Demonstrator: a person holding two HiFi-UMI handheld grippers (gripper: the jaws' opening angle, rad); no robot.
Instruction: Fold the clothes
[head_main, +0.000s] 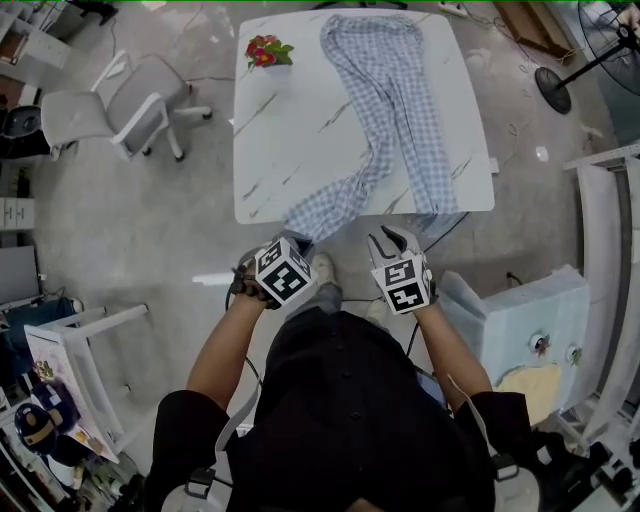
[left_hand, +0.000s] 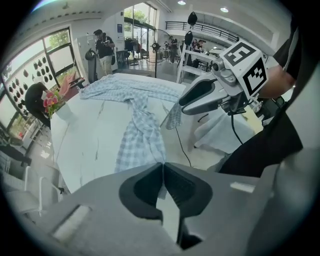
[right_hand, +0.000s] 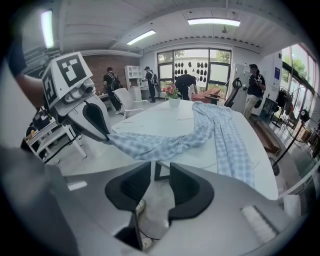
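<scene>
Opening grab. Left gripper (head_main: 292, 243) jaws pinch one hem of the trousers (head_main: 390, 110) at the edge of the surface (head_main: 290, 130). Right gripper (head_main: 388, 243) jaws are spread and empty. Next, probably: take the other hem.

On the table (head_main: 290, 150) lie trousers (head_main: 395, 110), flowers (head_main: 265, 52) at its far-left corner.

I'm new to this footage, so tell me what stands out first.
Blue checked trousers sprawl along the white marble table, waist at the far end. The left gripper is shut on one leg's hem, held off the near edge, while the right gripper stands open and empty. Red flowers sit at the far left corner.
</scene>
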